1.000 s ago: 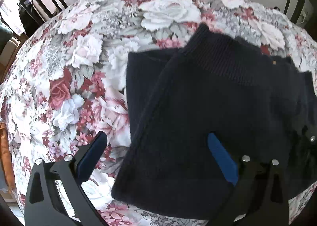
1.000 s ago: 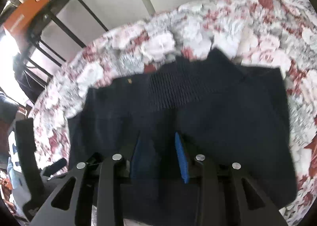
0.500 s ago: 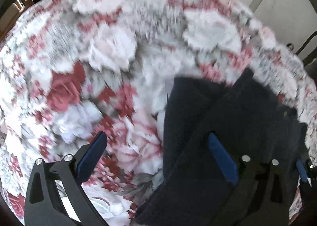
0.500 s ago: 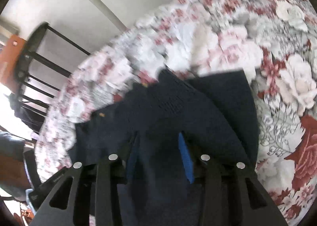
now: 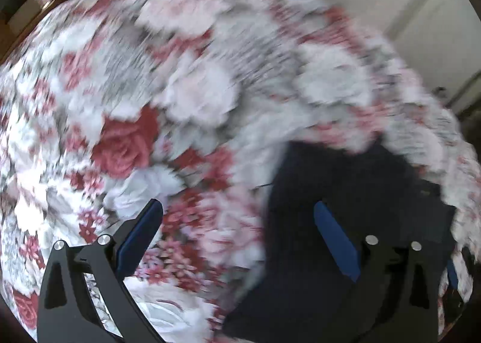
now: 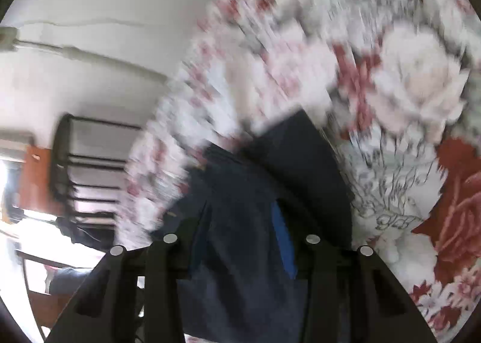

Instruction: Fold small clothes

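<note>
On the floral tablecloth (image 5: 186, 96), the left gripper (image 5: 237, 223) is held with jaws spread wide, empty. To its right the dark knit garment (image 5: 345, 186) is laid, pinched between the right gripper (image 6: 240, 223)'s narrowed jaws.

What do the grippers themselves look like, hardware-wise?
Both match: the left gripper and right gripper have matte black angular fingers with triangular cut-outs, round silver screw heads, and blue pads on the inner faces. No cables, markings or sleeves show.
</note>
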